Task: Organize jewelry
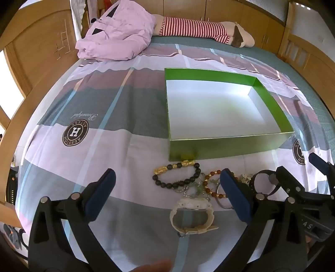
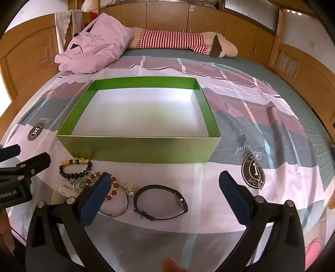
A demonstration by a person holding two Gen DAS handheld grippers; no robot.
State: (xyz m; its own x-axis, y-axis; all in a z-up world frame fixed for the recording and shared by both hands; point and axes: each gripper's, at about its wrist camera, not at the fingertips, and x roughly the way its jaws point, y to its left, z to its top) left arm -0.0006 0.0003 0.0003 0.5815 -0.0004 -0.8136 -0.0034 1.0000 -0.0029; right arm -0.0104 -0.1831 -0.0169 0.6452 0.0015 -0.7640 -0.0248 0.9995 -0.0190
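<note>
Bedroom, daylit. Wide bed (image 2: pixel 272 129) spread with a patchwork cover in lilac, mauve, grey-green and pale blue stripes, round dark emblems printed on it. Teal sheet (image 1: pixel 247 49) showing along the far edge. Crumpled lilac quilt (image 1: pixel 117 37) heaped at the far left corner; beside it a long plush toy (image 2: pixel 184 42) in red-and-white stripes, lying flat. Wooden headboard (image 1: pixel 41 50) on the left, slatted wooden rail (image 2: pixel 293 62) on the right. Wooden cabinets (image 2: pixel 167 16) along the back wall. Bright window (image 2: pixel 251 16) upper right.
</note>
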